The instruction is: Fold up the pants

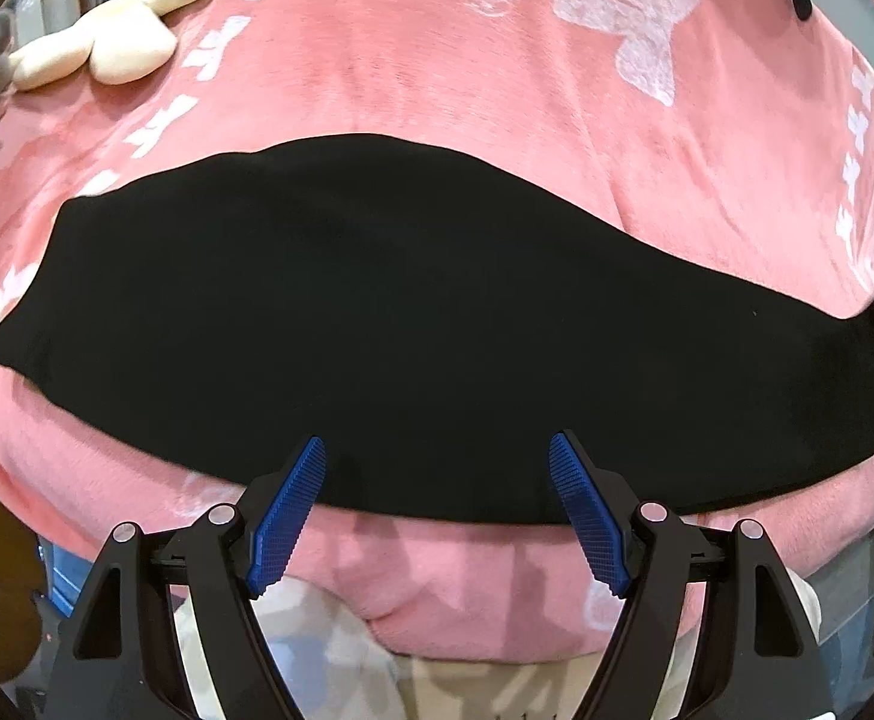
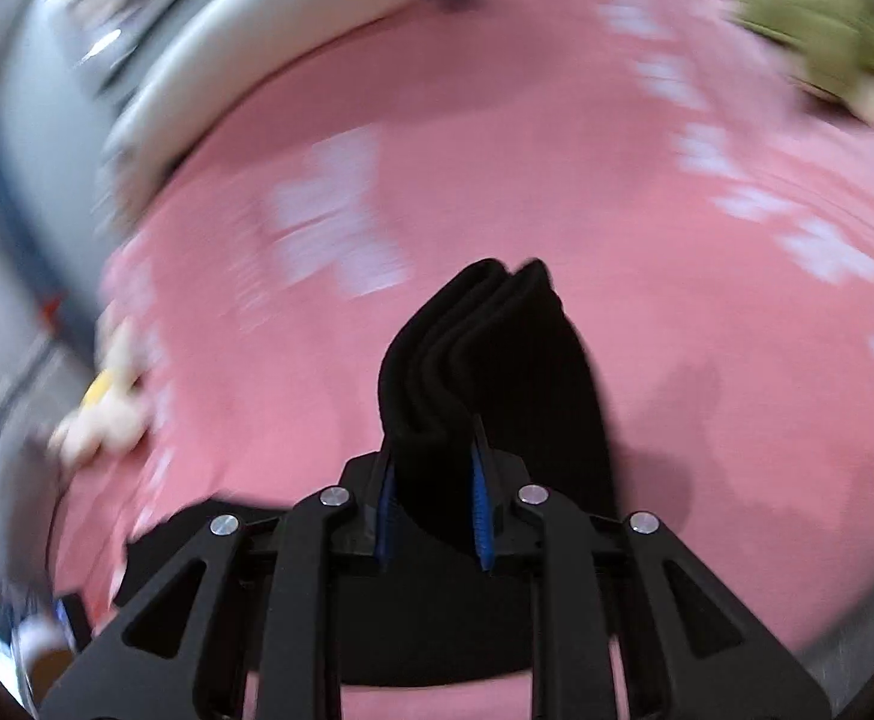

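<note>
Black pants [image 1: 377,312] lie spread flat across a pink blanket [image 1: 437,72] in the left wrist view. My left gripper [image 1: 437,456] is open and empty, its blue pads just above the near edge of the pants. In the right wrist view my right gripper [image 2: 434,462] is shut on a bunched end of the black pants [image 2: 478,348], which stands up in folds between the blue pads. That view is blurred by motion.
A cream plush toy [image 1: 101,42] lies at the blanket's far left. A green plush [image 2: 820,6] sits at the far right. A white bolster [image 2: 245,42] lies along the blanket's far edge. A small plush [image 2: 107,414] lies at the left.
</note>
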A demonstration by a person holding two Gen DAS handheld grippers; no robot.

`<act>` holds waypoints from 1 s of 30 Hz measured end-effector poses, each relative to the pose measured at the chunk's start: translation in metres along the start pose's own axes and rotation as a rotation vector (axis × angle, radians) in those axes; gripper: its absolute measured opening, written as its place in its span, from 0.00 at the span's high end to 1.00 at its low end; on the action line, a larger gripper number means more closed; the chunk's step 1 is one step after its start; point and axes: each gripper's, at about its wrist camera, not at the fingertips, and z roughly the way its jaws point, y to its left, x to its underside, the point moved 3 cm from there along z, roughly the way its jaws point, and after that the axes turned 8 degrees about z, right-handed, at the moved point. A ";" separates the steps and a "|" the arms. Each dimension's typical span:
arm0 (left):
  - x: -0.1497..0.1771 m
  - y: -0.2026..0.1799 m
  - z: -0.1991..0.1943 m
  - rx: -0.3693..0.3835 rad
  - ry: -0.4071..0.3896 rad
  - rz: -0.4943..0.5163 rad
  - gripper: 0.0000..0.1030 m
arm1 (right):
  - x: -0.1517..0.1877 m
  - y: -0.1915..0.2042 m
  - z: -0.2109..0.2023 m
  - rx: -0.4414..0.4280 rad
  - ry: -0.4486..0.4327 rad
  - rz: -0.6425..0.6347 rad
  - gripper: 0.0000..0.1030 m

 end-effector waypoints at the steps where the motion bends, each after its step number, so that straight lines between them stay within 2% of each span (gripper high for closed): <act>1: 0.001 0.004 -0.002 0.004 -0.003 -0.001 0.28 | 0.010 0.025 0.011 -0.031 0.027 -0.039 0.81; 5: 0.011 0.024 -0.012 0.020 -0.018 0.000 0.28 | 0.077 0.114 0.069 -0.080 0.162 -0.217 0.81; 8: 0.019 0.042 -0.017 0.003 -0.029 0.005 0.25 | 0.126 0.142 0.112 -0.071 0.270 -0.292 0.81; 10: 0.024 0.053 -0.020 -0.001 -0.034 0.002 0.25 | 0.163 0.151 0.138 -0.014 0.344 -0.343 0.81; 12: 0.027 0.063 -0.022 0.000 -0.034 0.000 0.25 | 0.183 0.159 0.146 0.016 0.361 -0.376 0.79; 13: 0.029 0.069 -0.022 0.003 -0.035 -0.007 0.25 | 0.191 0.163 0.149 0.035 0.364 -0.406 0.76; 14: 0.031 0.074 -0.023 0.007 -0.039 -0.011 0.25 | 0.202 0.165 0.154 0.065 0.387 -0.454 0.65; 15: 0.032 0.077 -0.024 0.009 -0.042 -0.014 0.25 | 0.207 0.164 0.157 0.075 0.414 -0.469 0.62; 17: 0.035 0.085 -0.023 0.016 -0.042 -0.025 0.25 | 0.207 0.166 0.147 0.083 0.385 -0.477 0.61; 19: 0.036 0.091 -0.022 0.029 -0.041 -0.043 0.25 | 0.197 0.160 0.126 0.075 0.348 -0.439 0.47; 20: 0.037 0.094 -0.021 0.034 -0.041 -0.052 0.25 | 0.192 0.158 0.119 0.068 0.323 -0.418 0.37; 23: 0.039 0.097 -0.018 0.053 -0.038 -0.076 0.25 | 0.188 0.158 0.113 0.067 0.316 -0.440 0.38; 28: 0.037 0.092 -0.014 0.090 -0.028 -0.073 0.25 | 0.210 0.175 0.134 0.078 0.352 -0.521 0.38; 29: 0.037 0.091 -0.016 0.089 -0.029 -0.062 0.25 | 0.213 0.176 0.139 0.090 0.346 -0.534 0.41; 30: 0.038 0.091 -0.017 0.086 -0.031 -0.048 0.25 | 0.217 0.174 0.148 0.121 0.348 -0.561 0.69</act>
